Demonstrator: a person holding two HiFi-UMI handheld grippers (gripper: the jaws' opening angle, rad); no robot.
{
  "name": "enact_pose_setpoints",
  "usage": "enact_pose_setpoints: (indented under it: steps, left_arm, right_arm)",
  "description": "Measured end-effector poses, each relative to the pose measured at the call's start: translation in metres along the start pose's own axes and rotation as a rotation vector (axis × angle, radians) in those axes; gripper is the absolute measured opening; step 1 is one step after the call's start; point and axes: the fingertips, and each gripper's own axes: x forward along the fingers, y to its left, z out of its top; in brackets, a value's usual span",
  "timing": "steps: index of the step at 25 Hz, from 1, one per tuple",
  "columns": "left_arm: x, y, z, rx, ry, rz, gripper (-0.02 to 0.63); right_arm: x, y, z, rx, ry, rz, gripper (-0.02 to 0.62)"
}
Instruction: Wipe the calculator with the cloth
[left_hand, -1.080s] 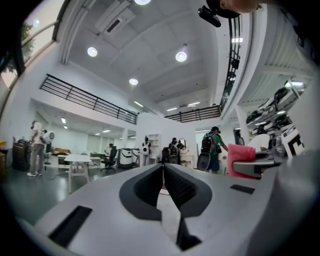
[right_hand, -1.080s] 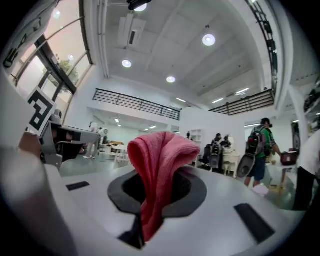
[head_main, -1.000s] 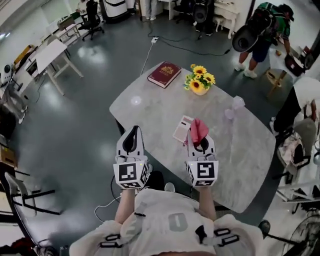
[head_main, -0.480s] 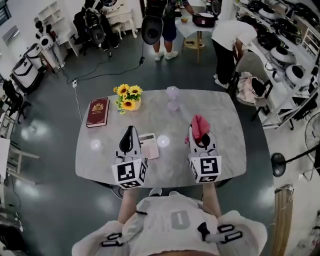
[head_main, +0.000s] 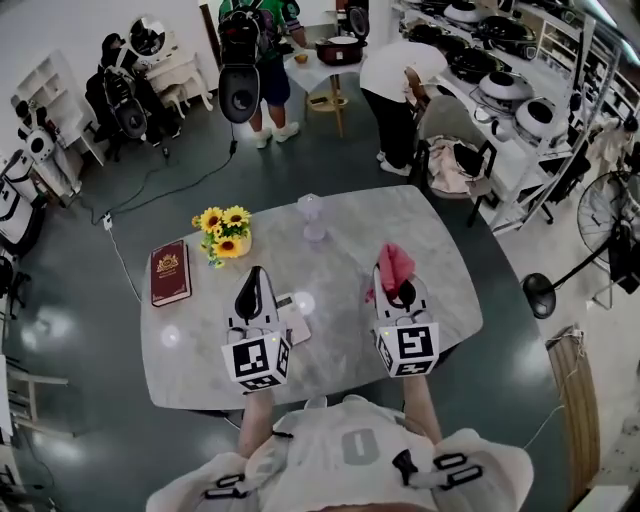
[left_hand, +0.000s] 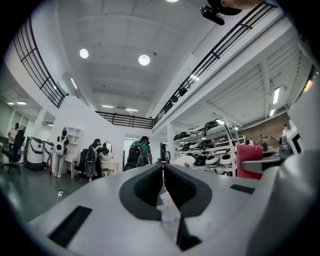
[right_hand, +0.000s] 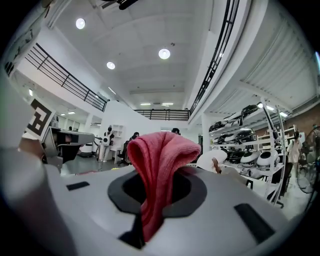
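Note:
The calculator (head_main: 294, 319), white and flat, lies on the grey marble table (head_main: 340, 350), half hidden by my left gripper's right side. My left gripper (head_main: 254, 274) hangs over the table with its jaws shut and nothing between them (left_hand: 163, 168). My right gripper (head_main: 397, 279) is level with it, to the right, shut on a red cloth (head_main: 394, 264). The cloth (right_hand: 161, 160) stands up in a fold from between the jaws. In the left gripper view the cloth (left_hand: 248, 161) shows at the right edge.
A dark red book (head_main: 168, 271) lies at the table's left, a pot of sunflowers (head_main: 226, 230) beside it, and a clear cup (head_main: 313, 215) at the far edge. Two people (head_main: 262, 50) stand at a small table beyond. Shelves of appliances (head_main: 510, 100) line the right.
The view has swung round the room. Both grippers moved right across the table, so the calculator went from beside the right gripper to beside the left. The cloth stays gripped.

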Motion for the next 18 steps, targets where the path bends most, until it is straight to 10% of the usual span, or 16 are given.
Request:
enact_pose_setpoints:
  steps: [6, 9, 18]
  left_arm:
    - [-0.013, 0.018, 0.012, -0.06, -0.057, -0.086, 0.062]
    - [-0.015, 0.013, 0.03, -0.197, -0.127, -0.249, 0.525]
    - [-0.034, 0.054, 0.018, -0.141, -0.079, -0.166, 0.538]
  right_arm:
    - [0.004, 0.036, 0.004, -0.04, 0.013, 0.039, 0.055]
    - [0.006, 0.054, 0.005, -0.047, 0.015, 0.071, 0.055]
    - [0.002, 0.091, 0.011, -0.084, 0.02, 0.14, 0.055]
